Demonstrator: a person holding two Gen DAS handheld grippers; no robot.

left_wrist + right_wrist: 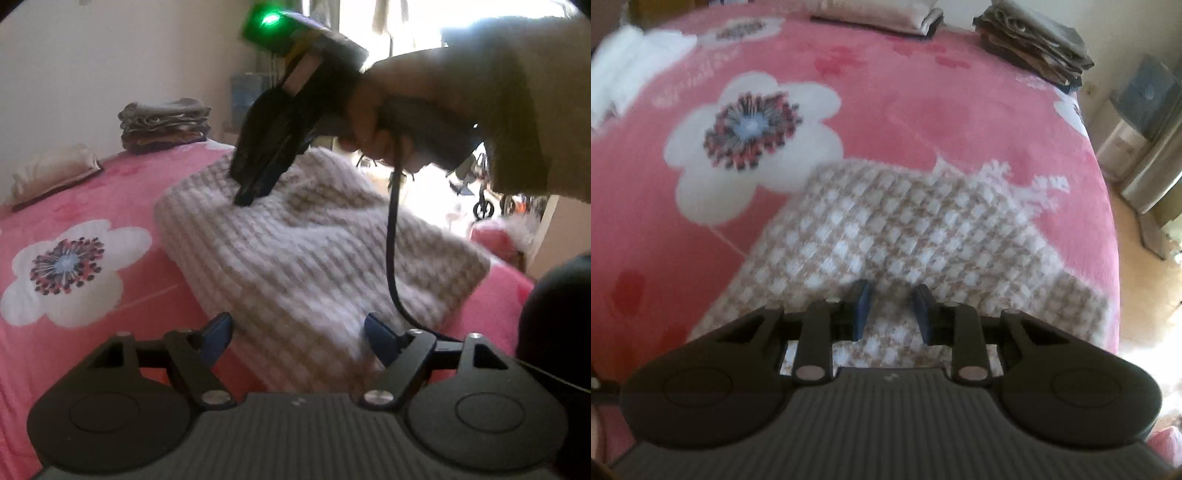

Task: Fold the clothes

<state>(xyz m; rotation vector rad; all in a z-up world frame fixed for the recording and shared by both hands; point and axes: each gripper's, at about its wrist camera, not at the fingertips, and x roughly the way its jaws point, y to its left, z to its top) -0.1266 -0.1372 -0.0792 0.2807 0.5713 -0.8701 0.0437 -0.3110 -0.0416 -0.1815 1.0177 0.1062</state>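
On the pink bed (886, 74): checked knit cloth (886, 236)
Right gripper (892, 310): narrow, a fold of cloth between its pads
Left gripper (297, 332): wide, holding nothing
Tip: pull the fold flat, edges matching

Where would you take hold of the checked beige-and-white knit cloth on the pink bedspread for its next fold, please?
I would grip the checked knit cloth at its fringed far edge, probably coming from above with one finger slid under. That edge lies free and flat on the pink bedspread, whereas the middle is bulky, doubled fabric. The right gripper already sits over the near part, so it could reach forward.
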